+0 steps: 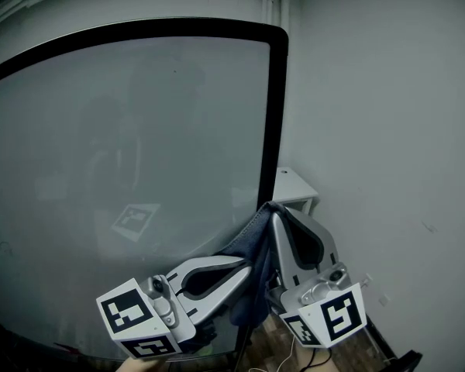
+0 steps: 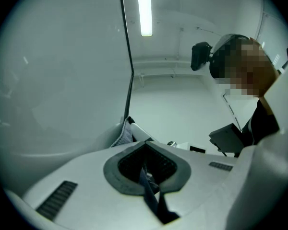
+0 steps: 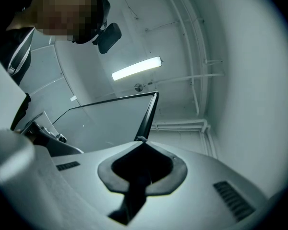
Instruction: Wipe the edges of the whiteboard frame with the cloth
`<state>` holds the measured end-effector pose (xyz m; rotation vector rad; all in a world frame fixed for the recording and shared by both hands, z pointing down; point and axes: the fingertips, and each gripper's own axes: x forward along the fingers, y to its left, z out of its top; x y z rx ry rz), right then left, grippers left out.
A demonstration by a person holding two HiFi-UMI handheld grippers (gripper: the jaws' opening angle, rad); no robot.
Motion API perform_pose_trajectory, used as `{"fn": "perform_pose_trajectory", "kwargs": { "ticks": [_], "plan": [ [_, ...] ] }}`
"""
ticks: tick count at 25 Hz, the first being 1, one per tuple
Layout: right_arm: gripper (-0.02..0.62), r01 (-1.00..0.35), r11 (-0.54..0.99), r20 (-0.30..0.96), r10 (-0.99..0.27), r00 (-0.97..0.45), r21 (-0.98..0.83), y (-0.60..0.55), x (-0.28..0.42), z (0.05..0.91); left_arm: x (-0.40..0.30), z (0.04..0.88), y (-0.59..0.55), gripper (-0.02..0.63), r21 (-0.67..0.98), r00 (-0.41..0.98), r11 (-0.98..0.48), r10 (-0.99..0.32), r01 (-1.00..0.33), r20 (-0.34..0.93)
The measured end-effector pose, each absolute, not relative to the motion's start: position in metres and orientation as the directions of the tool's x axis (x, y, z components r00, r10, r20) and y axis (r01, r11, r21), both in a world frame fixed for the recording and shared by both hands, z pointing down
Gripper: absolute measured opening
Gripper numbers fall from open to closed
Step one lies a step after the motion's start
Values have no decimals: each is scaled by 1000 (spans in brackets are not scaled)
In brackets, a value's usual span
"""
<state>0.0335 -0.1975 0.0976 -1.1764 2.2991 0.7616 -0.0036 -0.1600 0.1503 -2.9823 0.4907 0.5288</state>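
The whiteboard (image 1: 124, 169) has a black frame (image 1: 273, 115), and its right edge runs down to my grippers. A dark blue cloth (image 1: 252, 258) is draped over that edge low down. My left gripper (image 1: 244, 268) reaches in from the lower left and is shut on the cloth. My right gripper (image 1: 273, 214) stands upright on the frame's right side, shut on the cloth's top. In the left gripper view a strip of cloth (image 2: 149, 188) is pinched between the jaws of the left gripper (image 2: 146, 143). In the right gripper view the right gripper (image 3: 143, 142) points up along the frame (image 3: 149, 113) with dark cloth (image 3: 134, 186) in its jaws.
A small white table (image 1: 296, 186) stands against the grey wall (image 1: 387, 130) just right of the board. Wooden floor (image 1: 275, 347) and a cable lie below. A ceiling light (image 2: 145, 8) and wall pipes (image 3: 197, 80) are overhead.
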Motion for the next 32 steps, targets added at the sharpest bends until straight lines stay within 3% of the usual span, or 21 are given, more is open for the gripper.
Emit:
{"fn": "perform_pose_trajectory", "kwargs": {
  "ticks": [32],
  "plan": [
    [21,-847,525,-478,-724,-497,85,-198,37,246,2,267,-165,5,57,860,-900,-430,-431,-274]
  ]
}}
